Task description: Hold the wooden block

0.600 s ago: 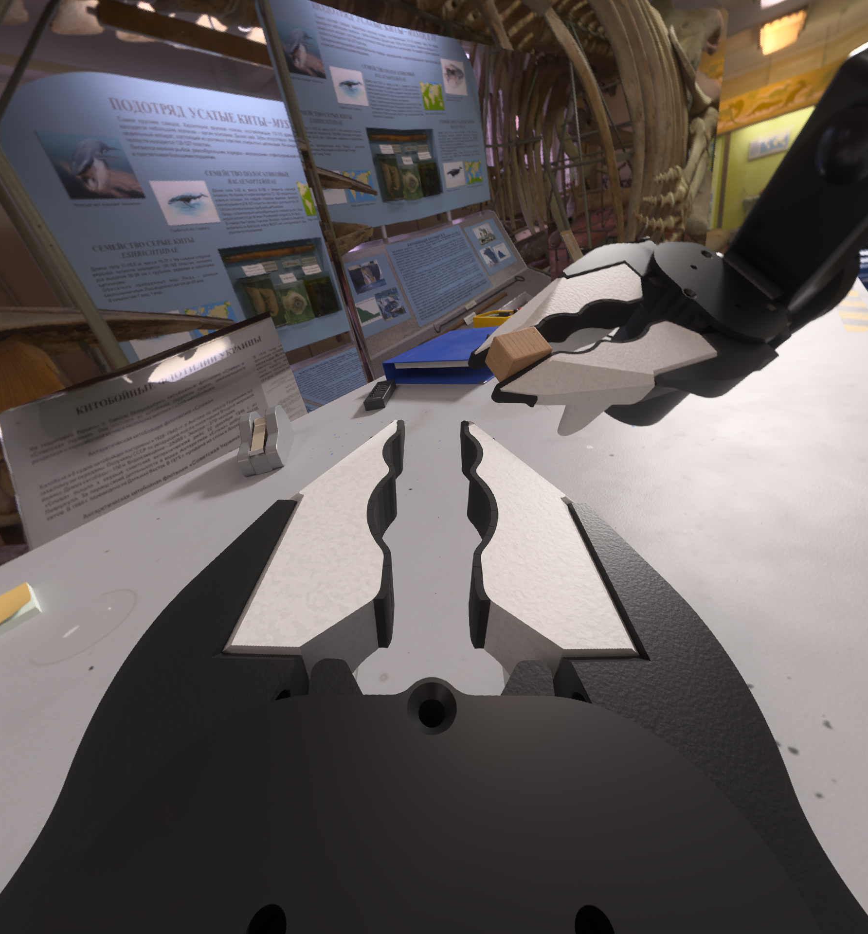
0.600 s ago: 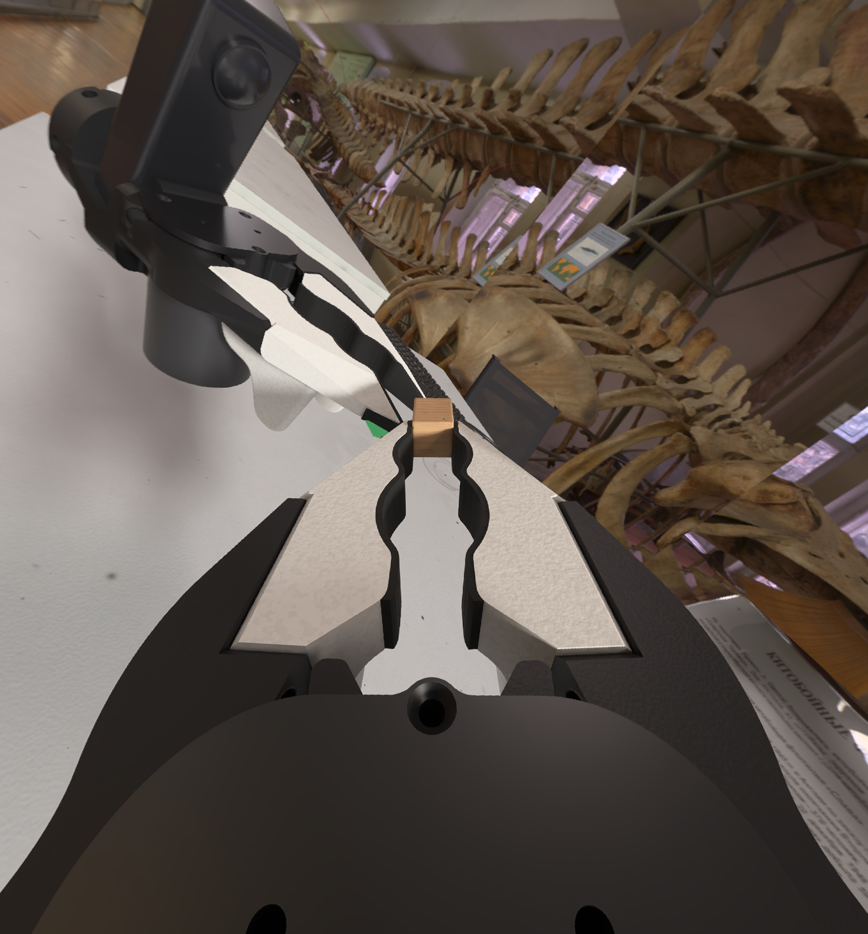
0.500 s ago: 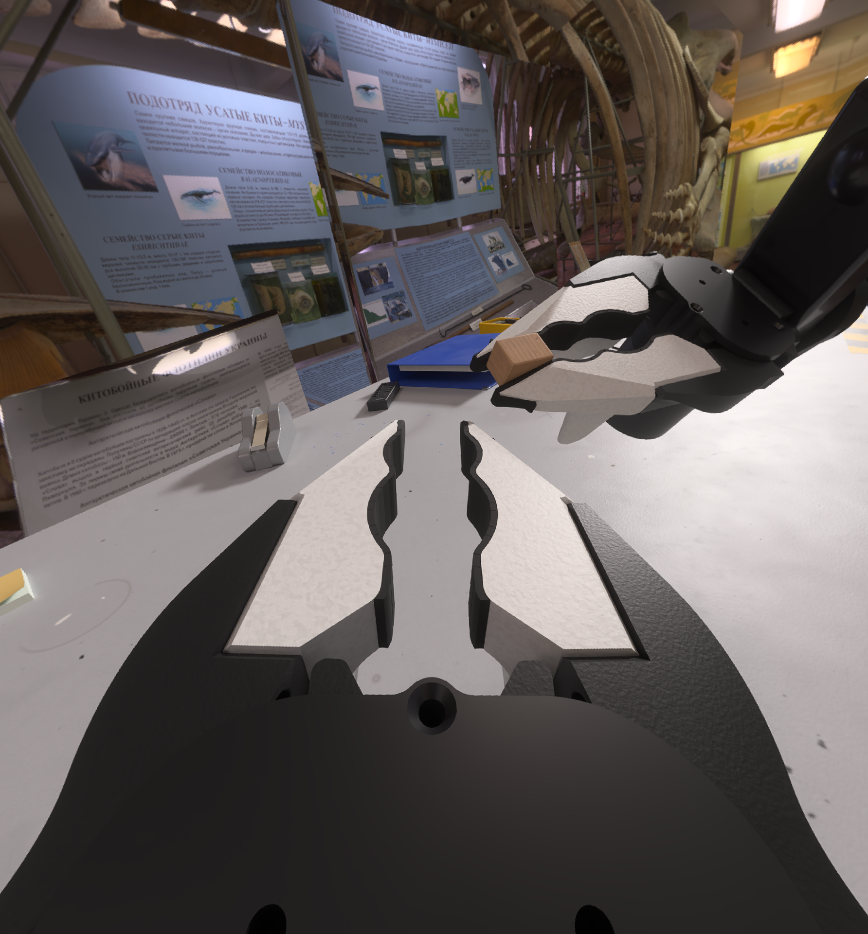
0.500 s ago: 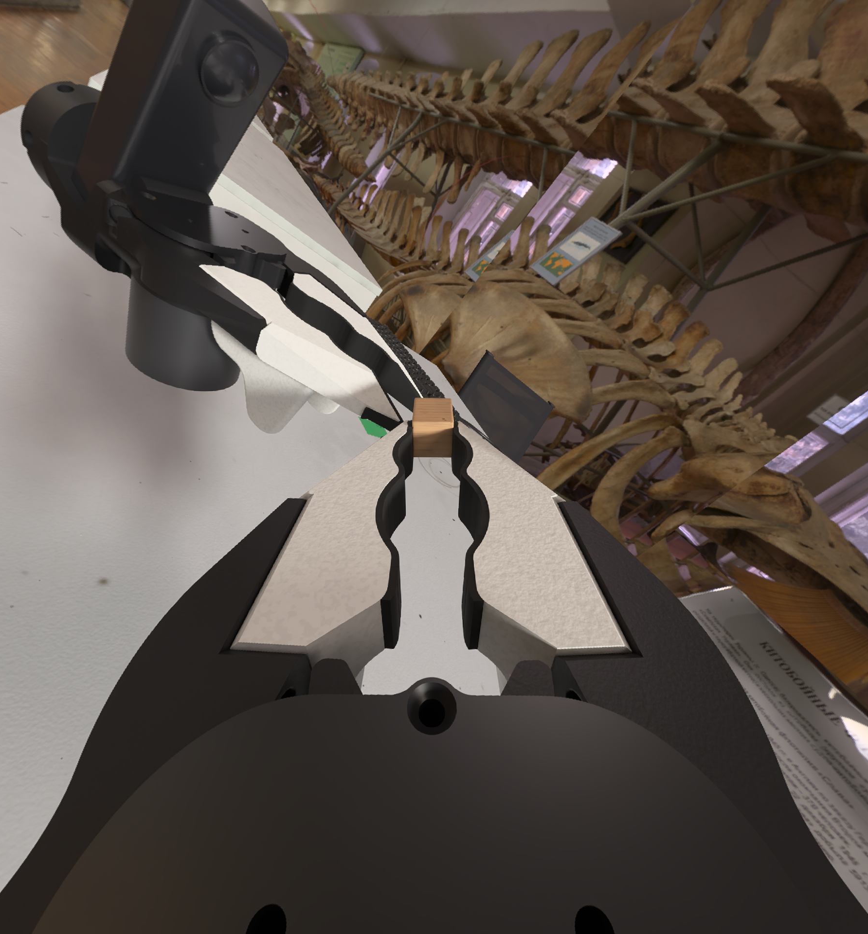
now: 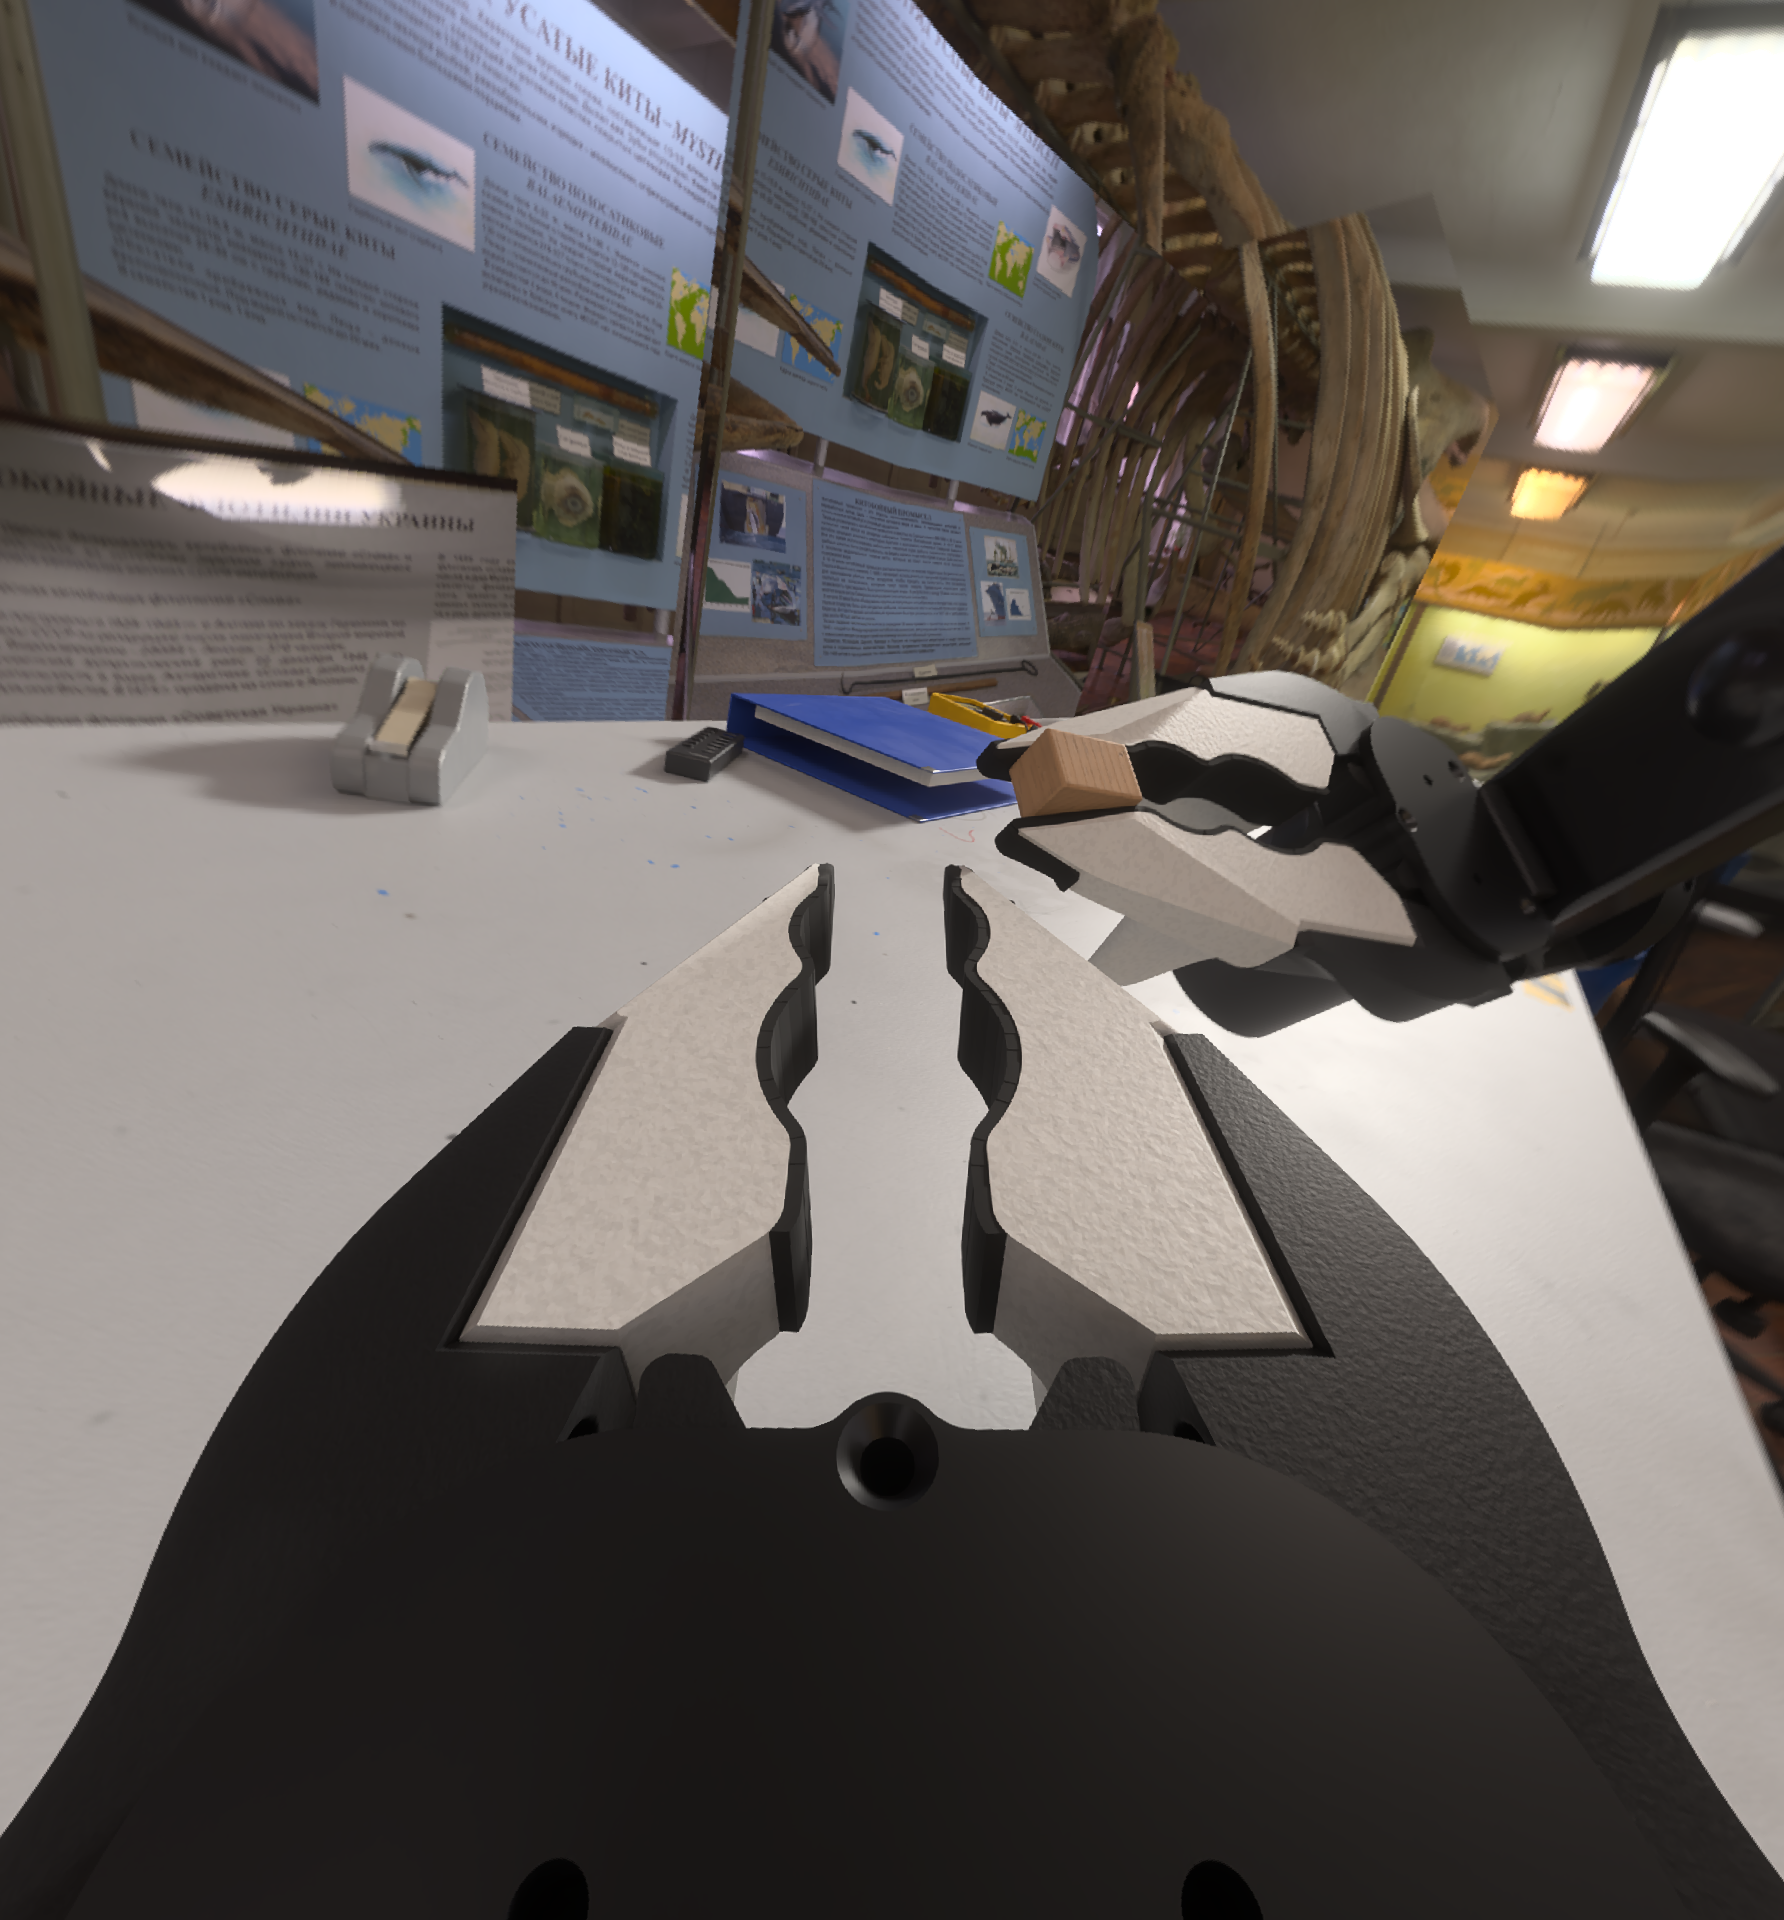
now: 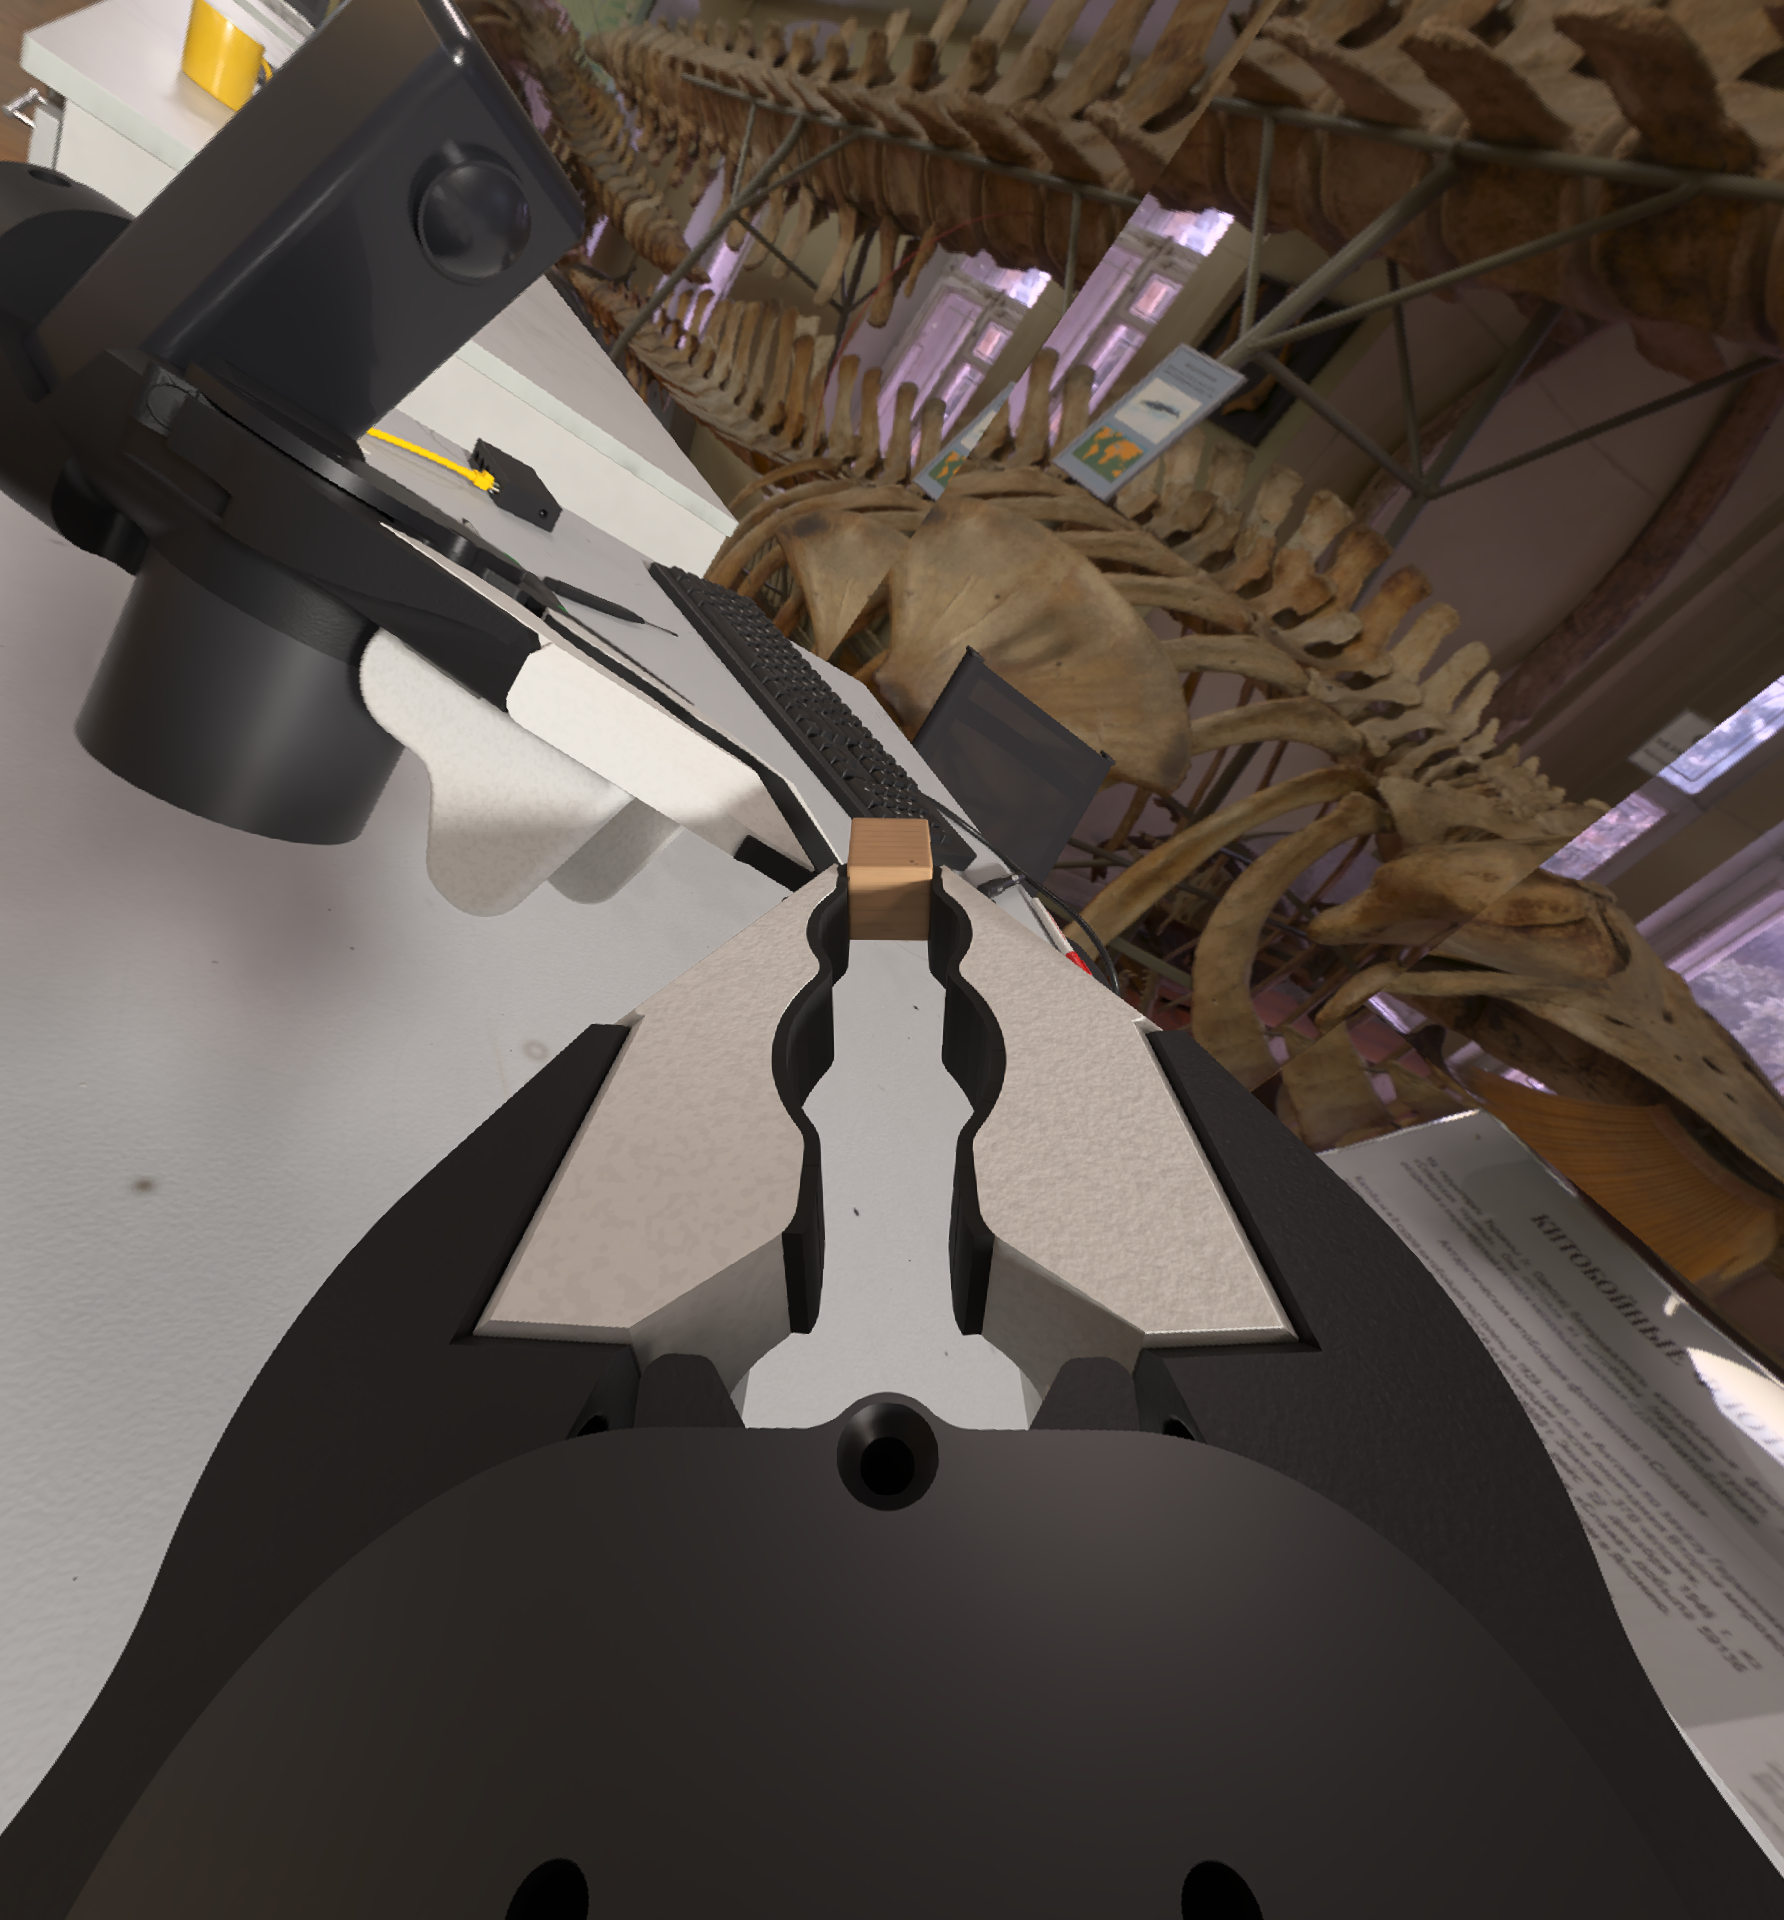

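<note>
The wooden block [image 6: 889,879] is a small tan cube pinched between the tips of my right gripper [image 6: 889,896], held above the white table [image 6: 192,1039]. In the left wrist view the block [image 5: 1075,771] shows at the tip of the right gripper [image 5: 1054,790], up and to the right of my left gripper [image 5: 888,883]. My left gripper is open and empty, with a gap between its white fingers [image 5: 680,1101], low over the table. In the right wrist view the left gripper [image 6: 784,842] lies to the left of the block, close to it.
A blue binder [image 5: 867,743], a small black box [image 5: 703,750], a yellow item [image 5: 976,712] and a grey tape dispenser [image 5: 410,727] sit at the table's far edge. A black keyboard [image 6: 794,696], a small black device [image 6: 519,483] and a leaning sign [image 5: 192,592] also stand there.
My left gripper has swung, so the right gripper with the block now sits farther right and a little lower in its view. The right gripper keeps its hold on the block.
</note>
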{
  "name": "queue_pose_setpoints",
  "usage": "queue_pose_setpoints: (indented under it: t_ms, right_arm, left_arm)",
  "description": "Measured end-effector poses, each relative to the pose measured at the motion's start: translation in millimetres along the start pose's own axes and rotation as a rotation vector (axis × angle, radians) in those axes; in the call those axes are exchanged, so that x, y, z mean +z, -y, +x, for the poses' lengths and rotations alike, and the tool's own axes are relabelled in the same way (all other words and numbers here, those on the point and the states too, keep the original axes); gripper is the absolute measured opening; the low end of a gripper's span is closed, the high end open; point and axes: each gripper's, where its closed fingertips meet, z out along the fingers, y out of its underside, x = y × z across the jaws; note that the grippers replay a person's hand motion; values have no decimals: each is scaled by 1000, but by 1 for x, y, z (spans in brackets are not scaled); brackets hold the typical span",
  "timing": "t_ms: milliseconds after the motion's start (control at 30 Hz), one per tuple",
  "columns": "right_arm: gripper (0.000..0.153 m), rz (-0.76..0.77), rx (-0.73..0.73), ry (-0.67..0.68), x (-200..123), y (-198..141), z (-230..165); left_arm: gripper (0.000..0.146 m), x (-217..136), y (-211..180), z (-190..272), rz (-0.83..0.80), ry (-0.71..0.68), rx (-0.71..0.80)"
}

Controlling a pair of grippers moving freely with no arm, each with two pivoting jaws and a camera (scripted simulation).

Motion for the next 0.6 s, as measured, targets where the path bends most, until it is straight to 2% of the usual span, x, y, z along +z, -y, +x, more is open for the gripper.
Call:
queue_pose_setpoints:
  t_ms: [267, 500, 600]
  right_arm:
    - [14, -52, -69, -38, 7, -15, -1]
    - [14, -86, -244, -72, 9, -23, -4]
    - [14, -82, -300, -72, 9, -24, -4]
  left_arm:
    - [20, 5, -15, -11, -9, -2, -268]
    - [18, 7, -26, -18, -33, -15, -455]
    - [19, 7, -28, -16, -37, -45, -476]
